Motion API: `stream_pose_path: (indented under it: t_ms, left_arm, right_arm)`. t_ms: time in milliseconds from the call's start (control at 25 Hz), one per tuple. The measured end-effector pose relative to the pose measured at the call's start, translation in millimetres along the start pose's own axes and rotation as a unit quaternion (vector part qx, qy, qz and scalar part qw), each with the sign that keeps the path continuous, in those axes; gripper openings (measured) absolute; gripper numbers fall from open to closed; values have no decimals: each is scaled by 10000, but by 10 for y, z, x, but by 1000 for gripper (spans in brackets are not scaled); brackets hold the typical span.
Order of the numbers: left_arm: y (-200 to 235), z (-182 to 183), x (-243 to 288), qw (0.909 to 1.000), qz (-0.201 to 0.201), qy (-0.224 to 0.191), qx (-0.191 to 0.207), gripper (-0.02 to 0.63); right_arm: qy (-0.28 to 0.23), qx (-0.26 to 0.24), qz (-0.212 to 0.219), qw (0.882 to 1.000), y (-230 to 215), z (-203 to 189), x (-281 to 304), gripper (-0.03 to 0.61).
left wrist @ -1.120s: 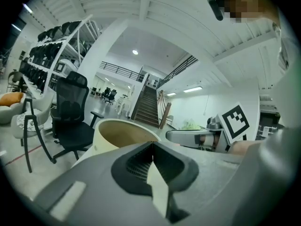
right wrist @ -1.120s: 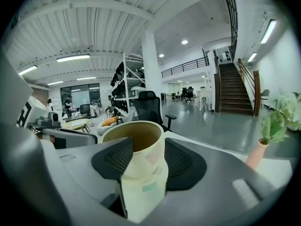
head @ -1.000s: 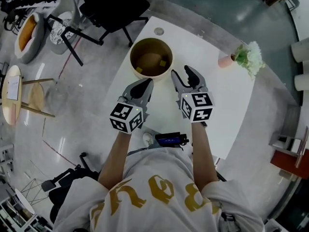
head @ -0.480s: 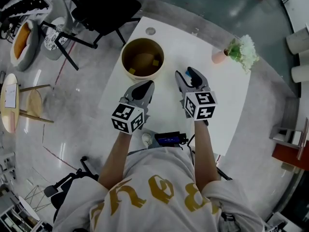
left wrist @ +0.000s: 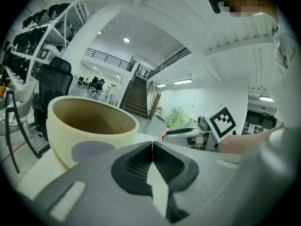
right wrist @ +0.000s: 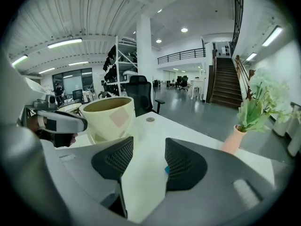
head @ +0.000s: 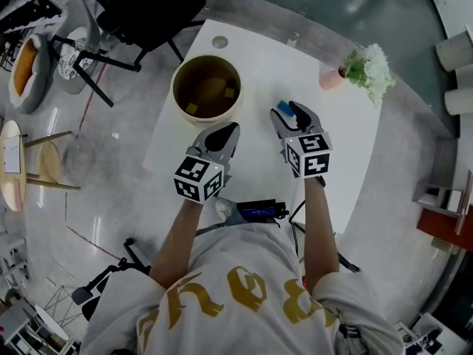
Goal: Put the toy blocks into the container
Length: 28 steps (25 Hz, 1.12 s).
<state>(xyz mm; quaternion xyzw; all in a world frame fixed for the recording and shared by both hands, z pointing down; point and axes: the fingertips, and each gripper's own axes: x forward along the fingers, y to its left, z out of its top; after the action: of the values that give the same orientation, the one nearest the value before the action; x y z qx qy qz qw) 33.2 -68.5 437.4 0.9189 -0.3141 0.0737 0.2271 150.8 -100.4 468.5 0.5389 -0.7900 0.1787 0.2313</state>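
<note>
Starting at the left gripper (left wrist: 152, 147), its fingers (left wrist: 136, 166) are pressed together along one seam, with nothing between them. The right gripper (right wrist: 148, 161) has its fingers (right wrist: 113, 157) spread, and bare white surface (right wrist: 141, 140) shows through the gap.

A small blue block (right wrist: 166, 170) shows as a sliver at the inner edge of the right-hand finger of that gripper. From the head view the blue block (head: 283, 109) lies on the surface (head: 259, 65) right at the tips of the right gripper (head: 290, 114). Whether a finger touches it cannot be confirmed.

Ahead of the left gripper (head: 224, 134) and slightly to its left stands the container (head: 177, 106), a cream round tub, upright and open. Two yellow blocks (head: 191, 109) lie on its floor, apart from each other. Seen from the right gripper, the container (right wrist: 106, 121) stands ahead and to the left of the fingers.

Further out, ahead and to the right of the right fingers, a pink vase (head: 330, 78) holding a green and white plant (head: 367, 72) stands near the surface edge. A small round disc (head: 219, 41) lies beyond the container. A black chair (head: 148, 6) stands on the floor past the surface.
</note>
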Motion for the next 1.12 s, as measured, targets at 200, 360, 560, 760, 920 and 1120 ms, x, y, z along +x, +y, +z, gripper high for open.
stream_pose_path:
  t_ms: [200, 360, 560, 760, 920, 1120]
  left_arm:
    - [-18, -79, 128, 9999, -98, 97, -40, 9]
    - [-34, -135, 168, 9997, -163, 193, -34, 9]
    - [-6, -253, 203, 9992, -161, 340, -92, 9]
    - [13, -326, 231, 9988, -176, 436, -129, 9]
    - [-1, -388, 256, 9983, -216, 526, -141, 9]
    - [41, -477, 258, 9976, -203, 630, -179, 10]
  right_arm:
    - [509, -242, 223, 9982, -41, -233, 93, 235]
    - [758, -309, 352, 9960, -81, -370, 160, 235]
    - [1244, -803, 358, 9883, -222, -556, 254, 236]
    - [1667, -1274, 340, 9771, -367, -693, 343, 245]
    - [1974, -1305, 472, 9704, -458, -805, 396, 244]
    - [2298, -1451, 623, 9603, -525, -892, 494, 242]
